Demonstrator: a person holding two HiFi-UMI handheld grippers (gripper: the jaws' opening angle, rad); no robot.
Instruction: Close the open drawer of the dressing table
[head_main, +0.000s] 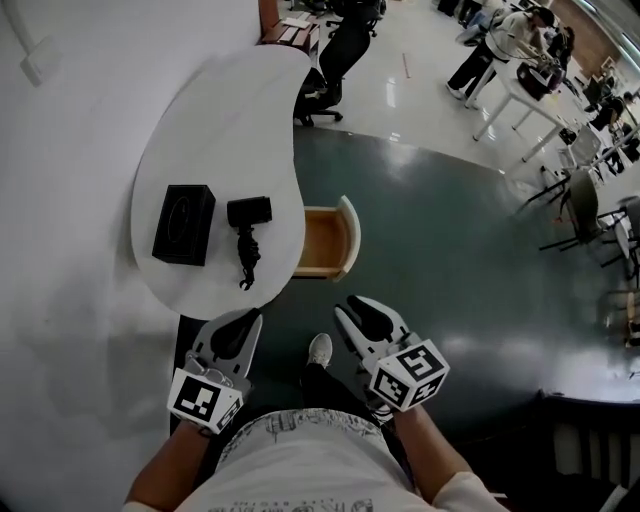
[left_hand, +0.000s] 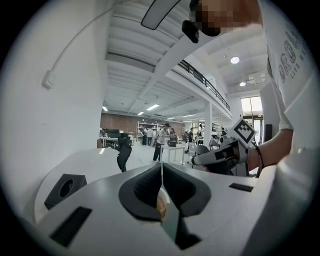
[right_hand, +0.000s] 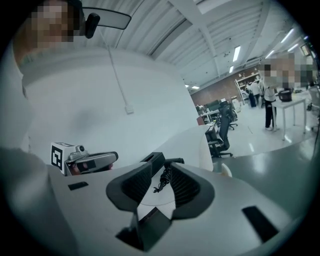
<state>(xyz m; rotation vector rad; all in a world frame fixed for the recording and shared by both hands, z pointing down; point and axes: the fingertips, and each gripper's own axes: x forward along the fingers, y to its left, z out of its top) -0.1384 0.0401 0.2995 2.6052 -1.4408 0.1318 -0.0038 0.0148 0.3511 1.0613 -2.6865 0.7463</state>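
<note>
The white kidney-shaped dressing table (head_main: 225, 120) stands against the wall at the left. Its drawer (head_main: 326, 240) is pulled out to the right, showing a wooden inside and a curved white front. My left gripper (head_main: 232, 335) is near the table's front end, its jaws together and empty. My right gripper (head_main: 368, 320) hangs over the dark floor just below the drawer, open with nothing between its fingers. In the left gripper view, the left gripper (left_hand: 161, 172) shows only a thin seam at its tips. In the right gripper view, the right gripper (right_hand: 167, 172) frames the tabletop.
A black box (head_main: 184, 223) and a black hair dryer (head_main: 247, 225) lie on the tabletop. My shoe (head_main: 319, 350) is on the floor between the grippers. A black office chair (head_main: 330, 55) stands beyond the table; people, white desks and chairs fill the far right.
</note>
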